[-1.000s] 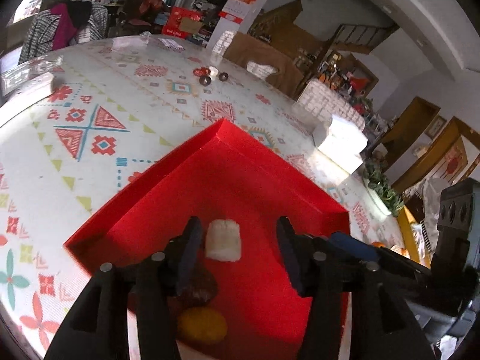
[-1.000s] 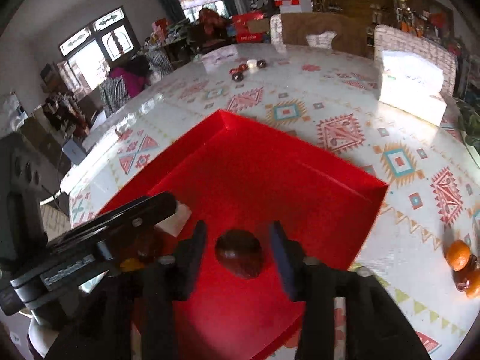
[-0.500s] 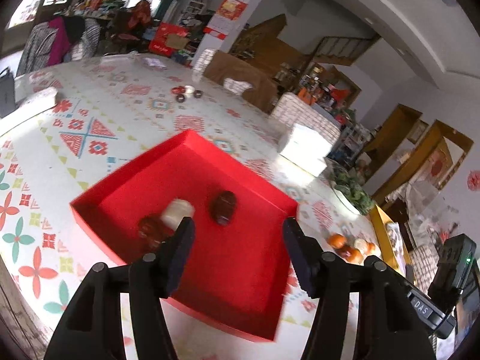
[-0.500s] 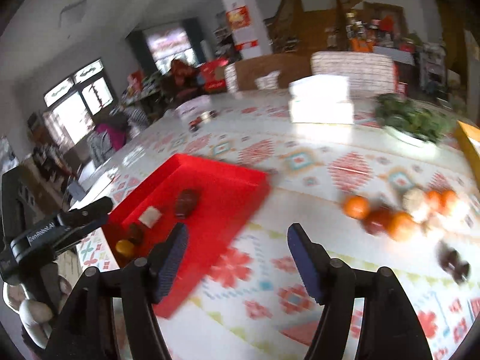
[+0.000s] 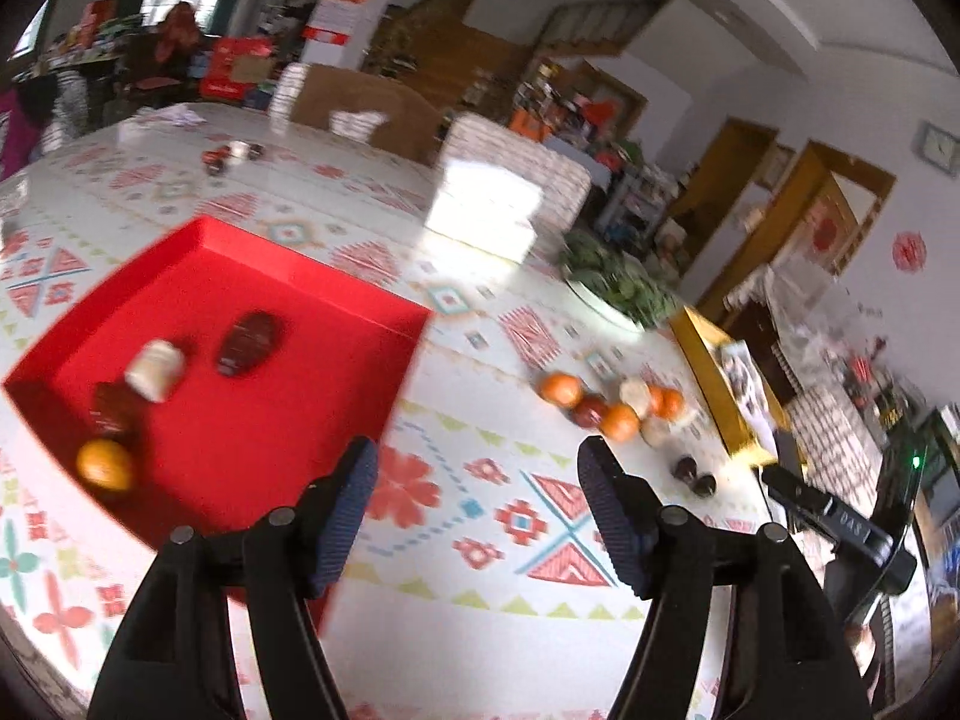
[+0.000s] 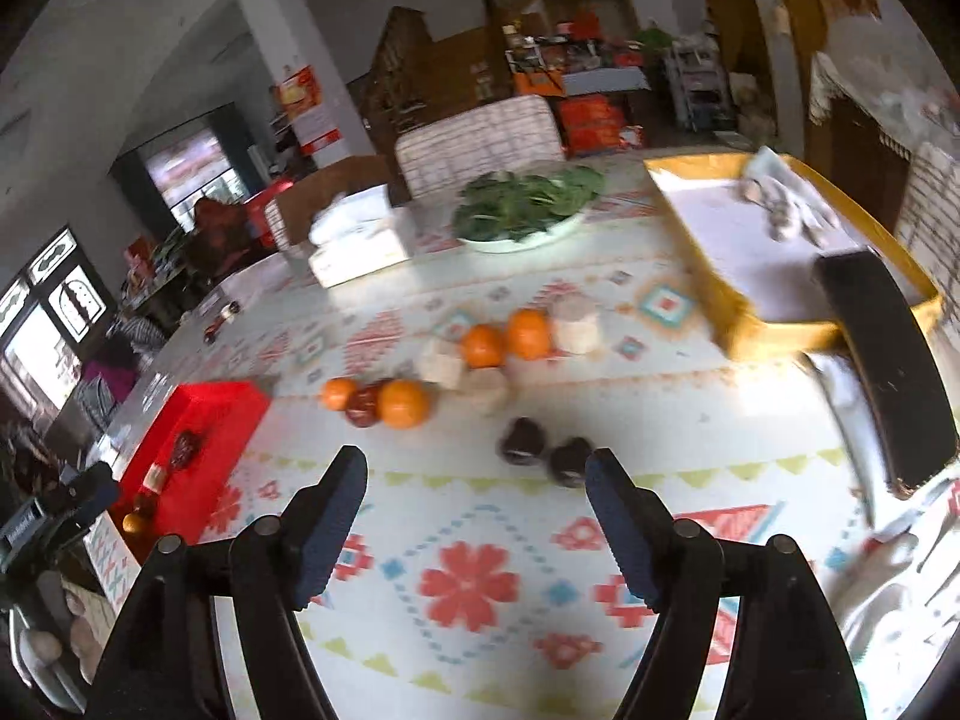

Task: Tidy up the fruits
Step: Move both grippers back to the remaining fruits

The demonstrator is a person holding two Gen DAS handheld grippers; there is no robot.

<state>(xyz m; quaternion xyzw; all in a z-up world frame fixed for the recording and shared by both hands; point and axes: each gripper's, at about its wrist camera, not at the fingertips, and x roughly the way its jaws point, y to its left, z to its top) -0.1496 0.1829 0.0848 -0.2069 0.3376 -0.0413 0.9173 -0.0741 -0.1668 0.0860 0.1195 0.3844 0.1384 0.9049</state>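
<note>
Both tongs spread wide, nothing held — left gripper (image 5: pixel 477 507) and right gripper (image 6: pixel 475 507) free for pickups. Red tray (image 5: pixel 336 291) at 10 o'clock holds four sorted pieces; loose fruit cluster (image 6: pixel 444 360) at 12 o'clock awaits — likely next target.

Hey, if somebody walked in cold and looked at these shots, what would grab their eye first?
Probably the bright red tray at the table's left, already holding an orange, a white piece and dark fruits. Next, the loose cluster of oranges and pale and dark fruit mid-table, with a yellow tray beyond it to the right. Both open tongs, left and right, hover empty.
</note>
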